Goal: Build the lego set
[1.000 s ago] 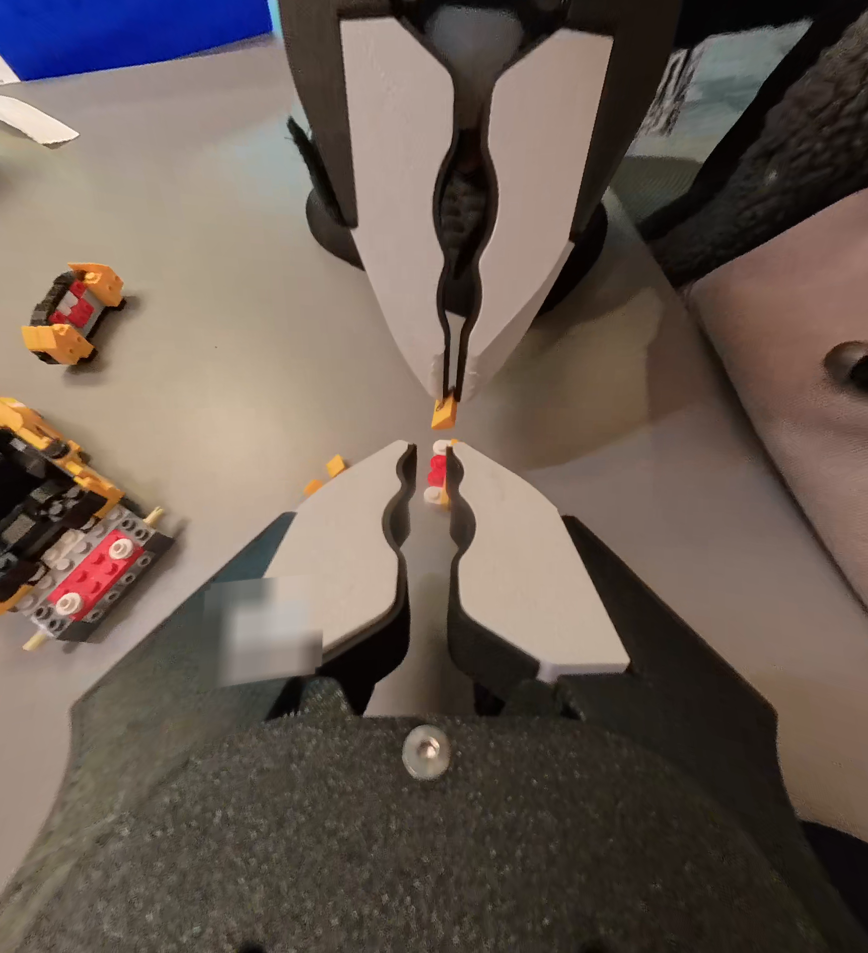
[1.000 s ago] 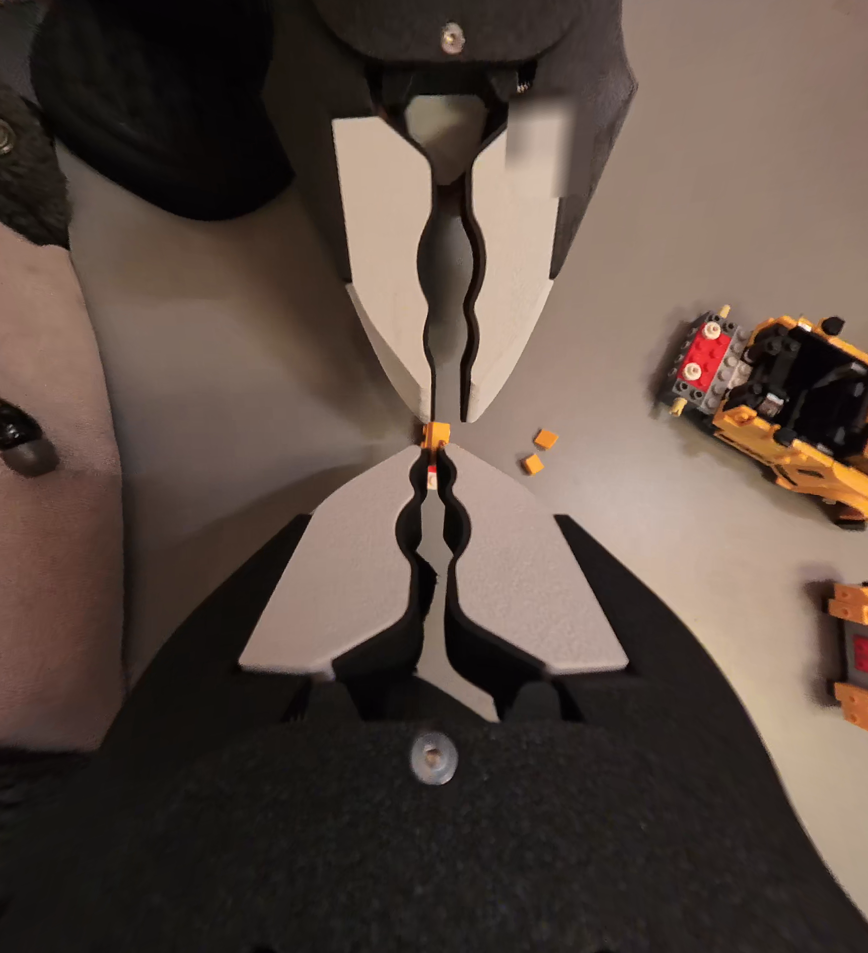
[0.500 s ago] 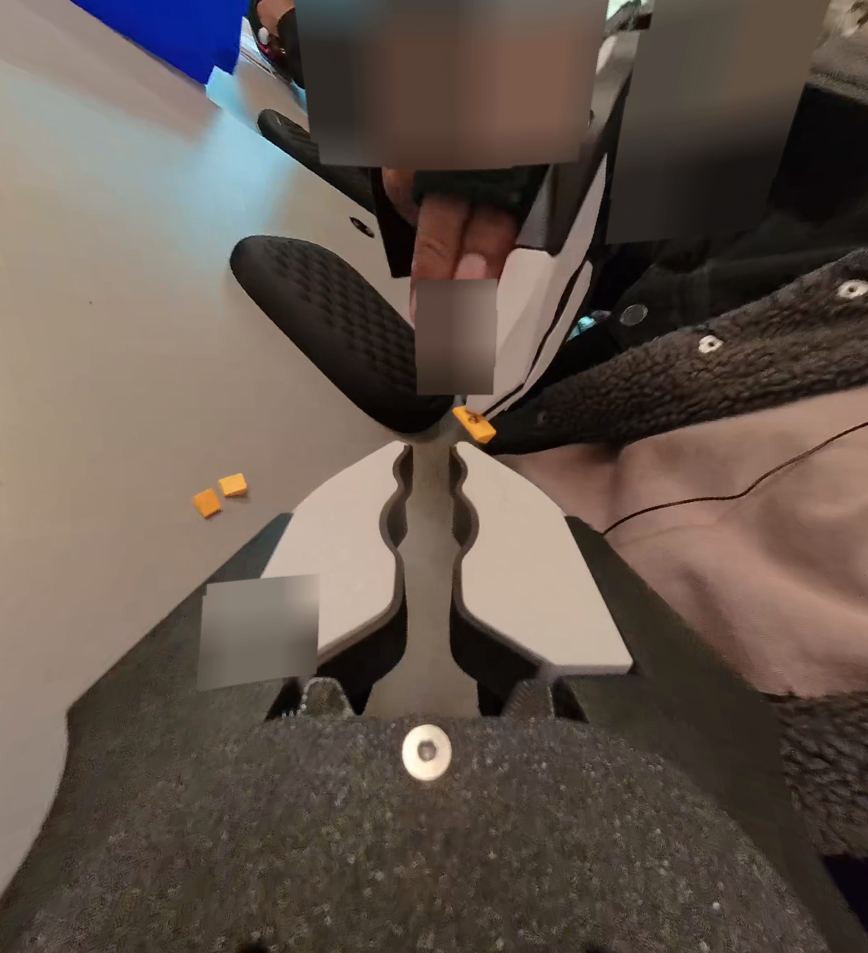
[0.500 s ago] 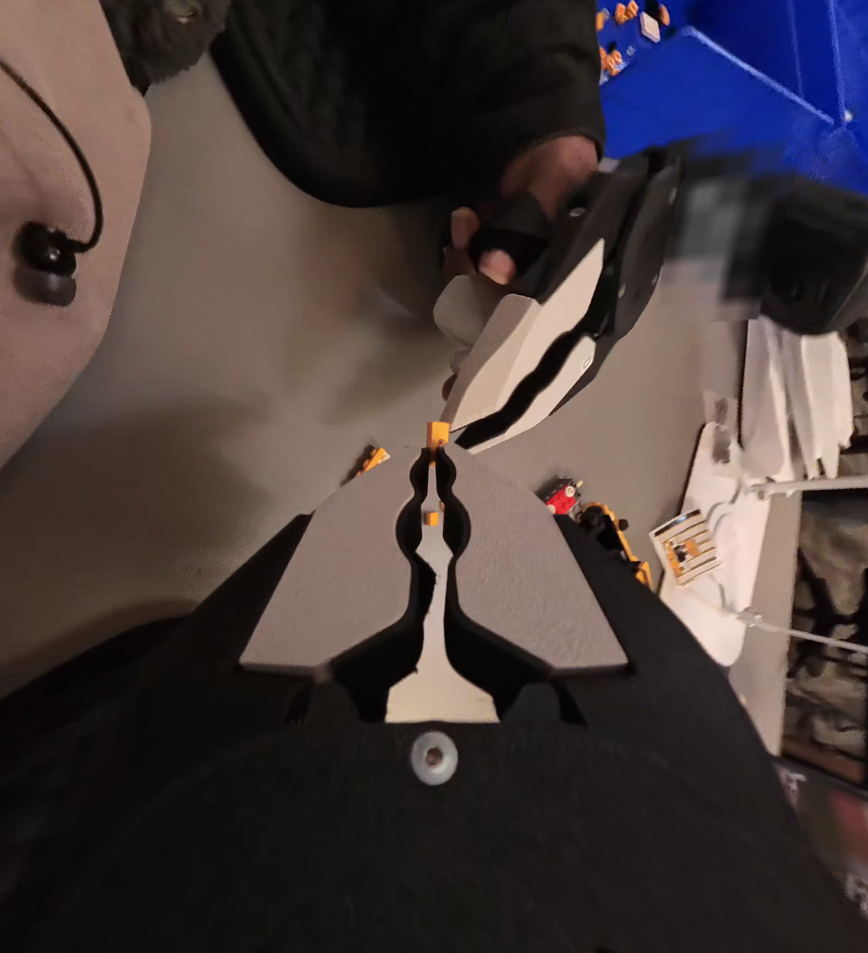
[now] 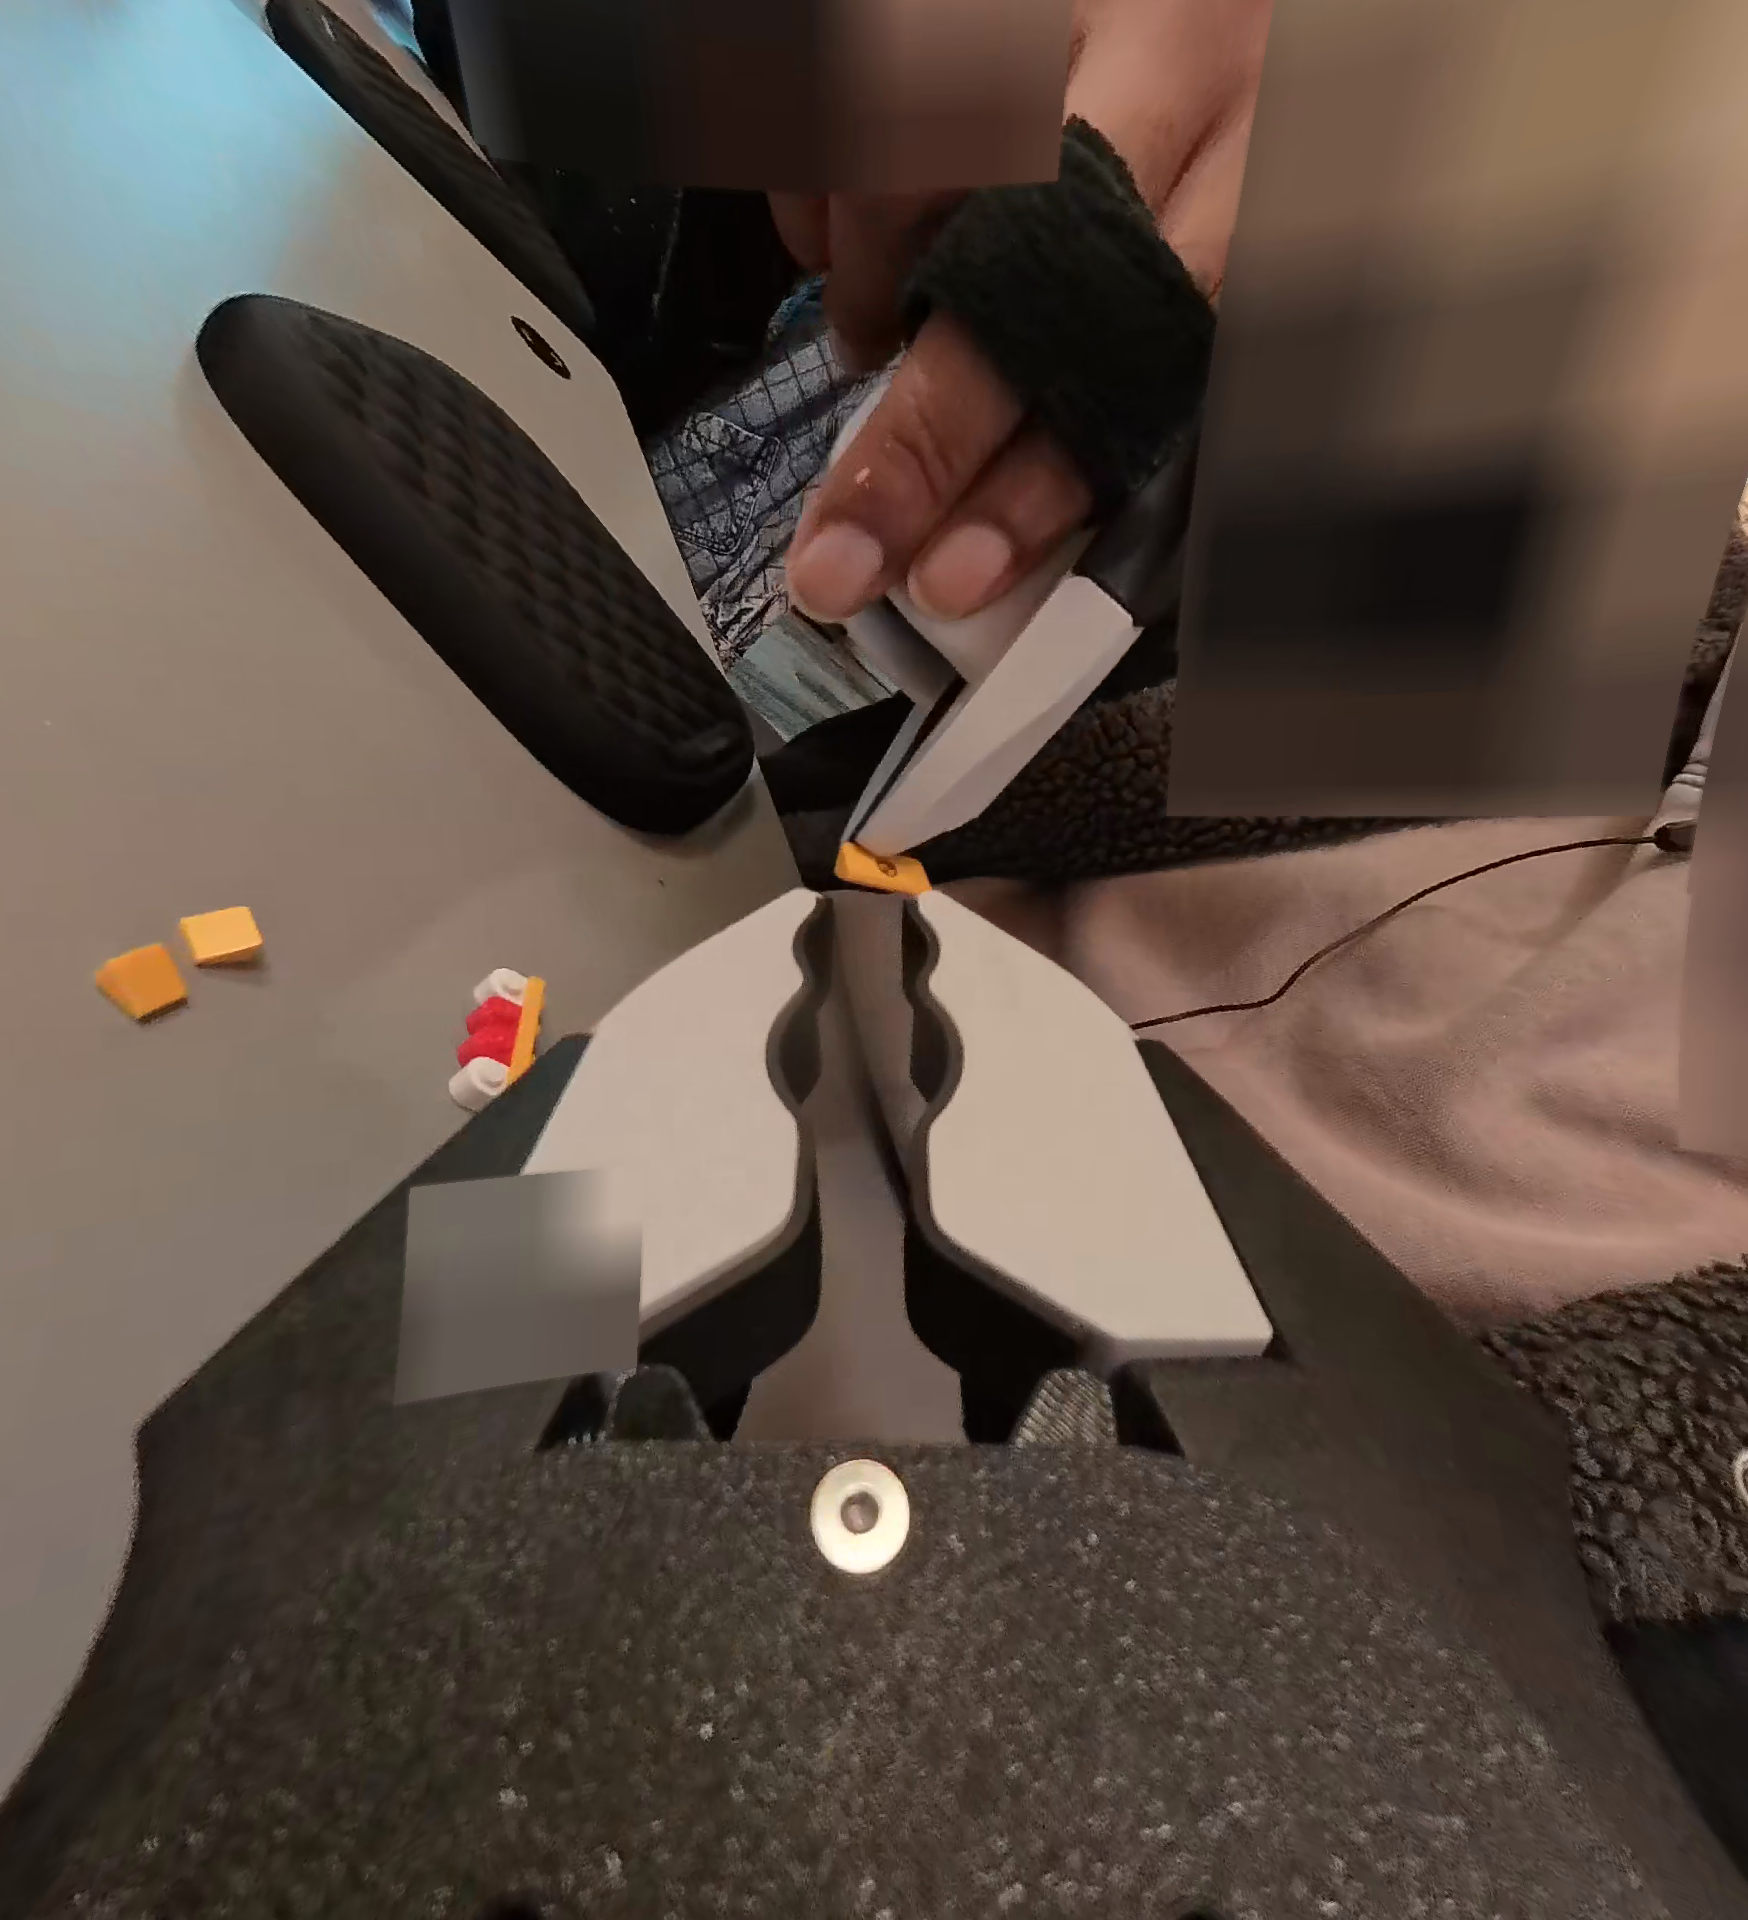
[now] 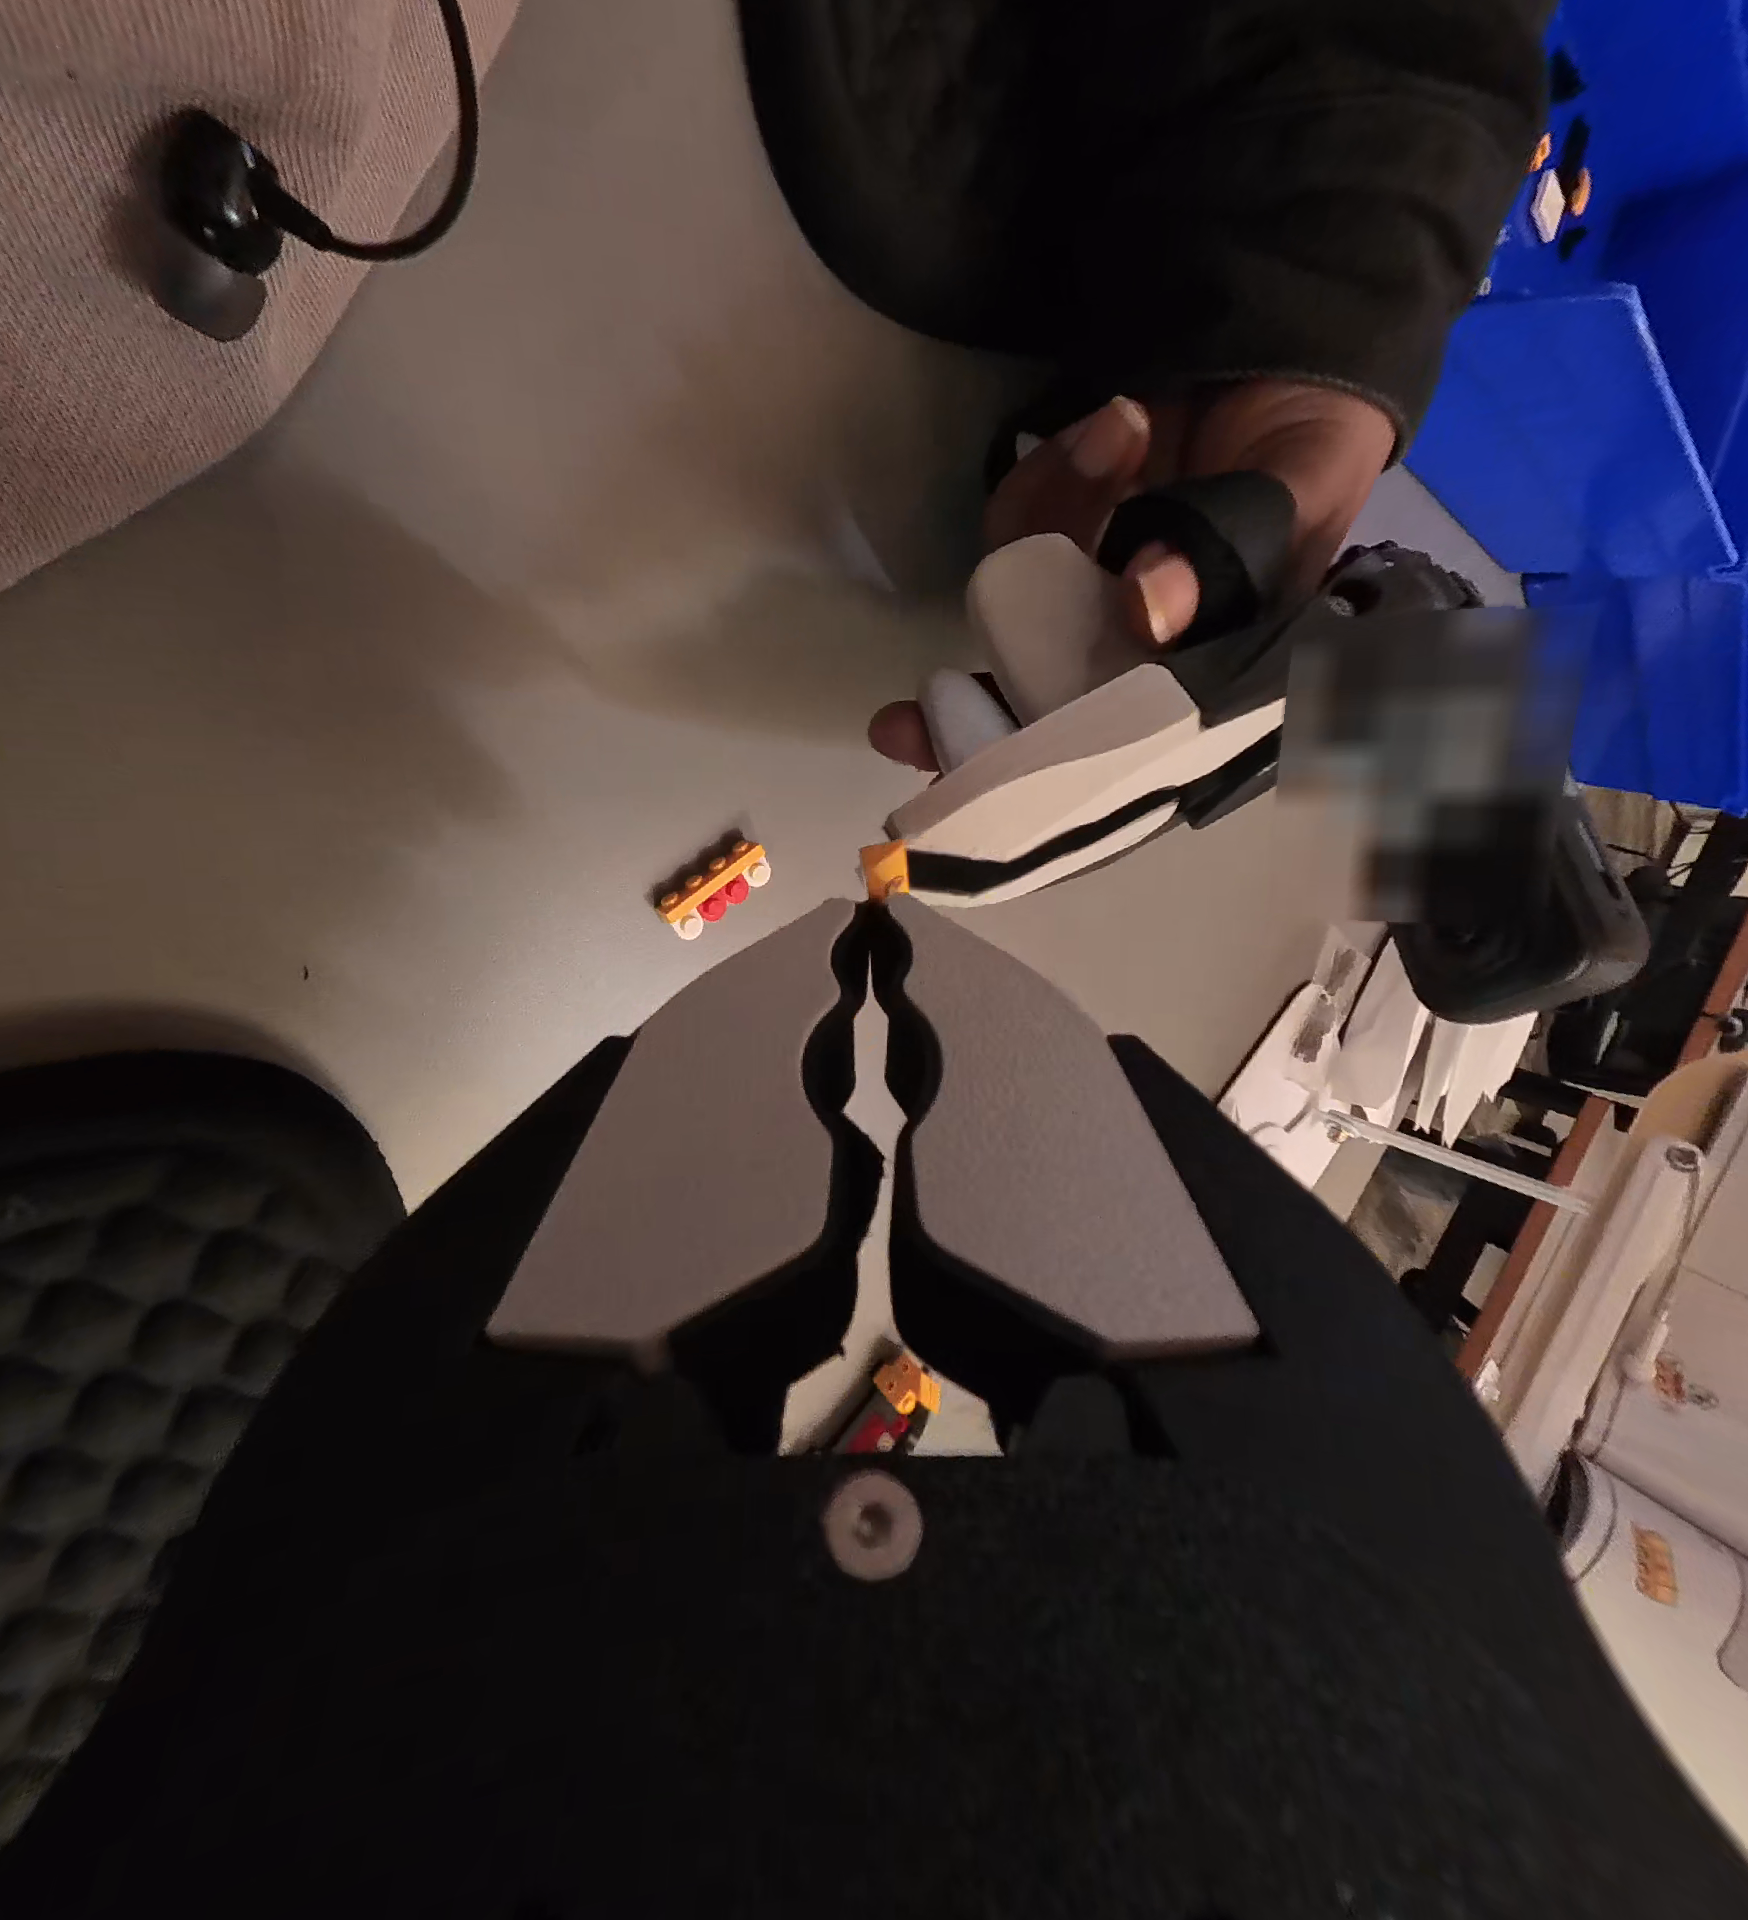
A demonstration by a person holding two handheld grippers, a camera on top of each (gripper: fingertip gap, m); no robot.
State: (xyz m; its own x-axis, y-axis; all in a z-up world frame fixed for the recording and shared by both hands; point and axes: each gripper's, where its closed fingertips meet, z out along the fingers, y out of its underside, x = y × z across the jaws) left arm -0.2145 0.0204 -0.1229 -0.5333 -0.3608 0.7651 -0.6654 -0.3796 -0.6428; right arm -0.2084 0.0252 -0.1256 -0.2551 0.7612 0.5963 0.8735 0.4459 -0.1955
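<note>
My right gripper [image 6: 875, 914] is shut on a small orange piece [image 6: 885, 871] and holds it above the grey table [image 6: 434, 831]. In the left wrist view the right gripper [image 5: 865, 836] comes in from the upper right with that orange piece [image 5: 882, 869] at its tip. My left gripper [image 5: 862, 904] is open and empty, its tips right at the orange piece; it also shows in the right wrist view [image 6: 917, 871]. A small red, white and orange assembly [image 5: 494, 1029] [image 6: 714, 891] lies loose on the table. Two orange slope pieces [image 5: 179, 958] lie to its left.
A black textured pad [image 5: 465, 561] [image 6: 70, 1351] lies on the table near the grippers. The person's beige garment [image 5: 1421, 1060] and a thin earphone cable [image 6: 226, 218] are close by. Blue bins [image 6: 1628, 416] stand beyond the left gripper. Part of an orange model [image 6: 903, 1387] shows below my right fingers. The tips of both grippers are at nearly the same place. From either gripper's tips it is about 25 centimeters to the orange model [image 6: 903, 1387].
My left gripper has opened and the red and white assembly it held now lies on the table. Both grippers have tilted and swung toward the person. The right keeps the orange piece.
</note>
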